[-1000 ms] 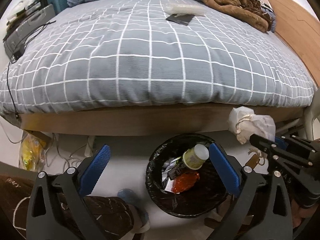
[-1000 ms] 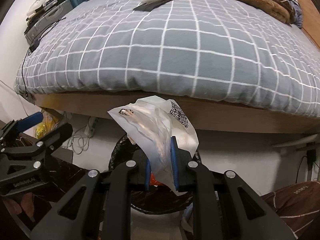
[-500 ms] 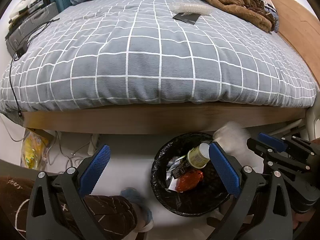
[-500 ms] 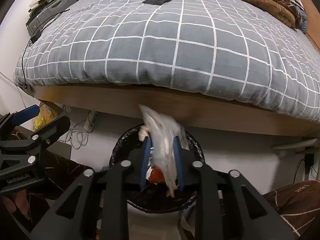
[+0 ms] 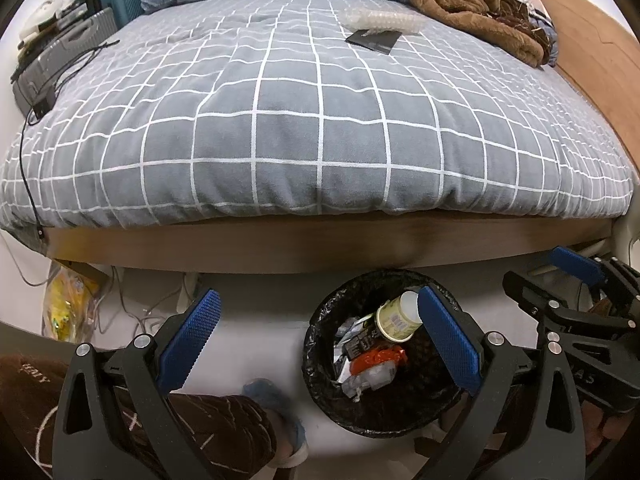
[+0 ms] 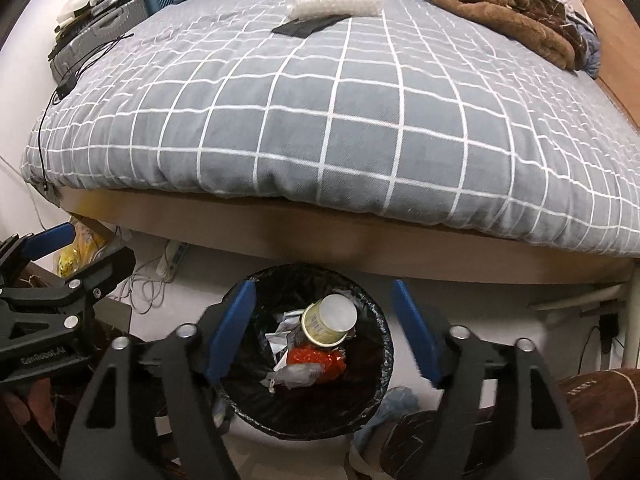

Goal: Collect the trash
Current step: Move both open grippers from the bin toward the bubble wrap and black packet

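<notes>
Right wrist view: right claw (image 6: 324, 330) spread wide, holding nothing, hovering over black-lined trash bin (image 6: 374, 408) on the floor just below the bed's (image 6: 332, 136) foot edge. Inside the bin: paper cup (image 6: 328, 320) tilted on top, red wrapper (image 6: 316, 358), crumpled clear plastic bag (image 6: 296, 374), foil scraps. Left claw (image 5: 316, 340) also wide open, empty, its right finger overlapping the bin rim. On the bed near the head edge: bubble wrap roll (image 6: 334, 4) touching a flat black card (image 6: 308, 26). Brown blanket (image 6: 492, 8) at far right corner, grey case (image 6: 96, 36) along left edge. Yellow bag (image 5: 66, 308) on floor under left corner.
</notes>
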A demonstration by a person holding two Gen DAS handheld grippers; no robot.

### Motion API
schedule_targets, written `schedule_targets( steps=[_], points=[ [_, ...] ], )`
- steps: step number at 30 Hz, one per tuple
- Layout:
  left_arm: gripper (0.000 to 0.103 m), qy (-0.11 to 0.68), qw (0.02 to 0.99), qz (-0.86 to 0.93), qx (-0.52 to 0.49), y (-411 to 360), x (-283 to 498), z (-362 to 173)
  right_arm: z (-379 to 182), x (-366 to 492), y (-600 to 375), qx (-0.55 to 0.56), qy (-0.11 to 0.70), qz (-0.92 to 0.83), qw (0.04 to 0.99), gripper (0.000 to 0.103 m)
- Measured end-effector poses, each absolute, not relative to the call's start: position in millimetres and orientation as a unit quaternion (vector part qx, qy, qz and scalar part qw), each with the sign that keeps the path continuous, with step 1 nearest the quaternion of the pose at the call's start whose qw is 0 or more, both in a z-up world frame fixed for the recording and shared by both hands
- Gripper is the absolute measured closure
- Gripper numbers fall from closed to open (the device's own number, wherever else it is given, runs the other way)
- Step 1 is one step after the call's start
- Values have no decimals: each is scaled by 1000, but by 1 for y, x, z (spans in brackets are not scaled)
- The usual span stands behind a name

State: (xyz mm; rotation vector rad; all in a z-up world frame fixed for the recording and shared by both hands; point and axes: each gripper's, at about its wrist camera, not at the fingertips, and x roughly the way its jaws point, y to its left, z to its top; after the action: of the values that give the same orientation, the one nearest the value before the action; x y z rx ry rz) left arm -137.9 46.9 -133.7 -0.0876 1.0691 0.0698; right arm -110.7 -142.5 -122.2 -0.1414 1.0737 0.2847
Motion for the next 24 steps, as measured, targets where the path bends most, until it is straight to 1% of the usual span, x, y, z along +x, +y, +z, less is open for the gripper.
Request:
schedule_targets(
  steps=[2,4,7,11,13,24],
  points=[
    [6,507,860,34,-43,47,-137,-133,-118,-110,-144,-70,501,130,852,25],
    [6,506,861,35,-43,48,-137,-132,-115,-109,-146,-67,495,129,857,22],
    [6,502,863,38,-44,49,-136,-129,-110,-109,-148,-67,482,123,865,16],
    [6,493,868,38,-47,50,-135,-123,-103,-107,-152,-64,467,112,875,9],
    [6,489,870,37,-51,51,-133,-119,-99,-106,-153,-62,460,108,879,8],
    [6,465,884,30,-47,46,-122,-101,-75,-95,-161,-64,417,84,903,8]
  ],
)
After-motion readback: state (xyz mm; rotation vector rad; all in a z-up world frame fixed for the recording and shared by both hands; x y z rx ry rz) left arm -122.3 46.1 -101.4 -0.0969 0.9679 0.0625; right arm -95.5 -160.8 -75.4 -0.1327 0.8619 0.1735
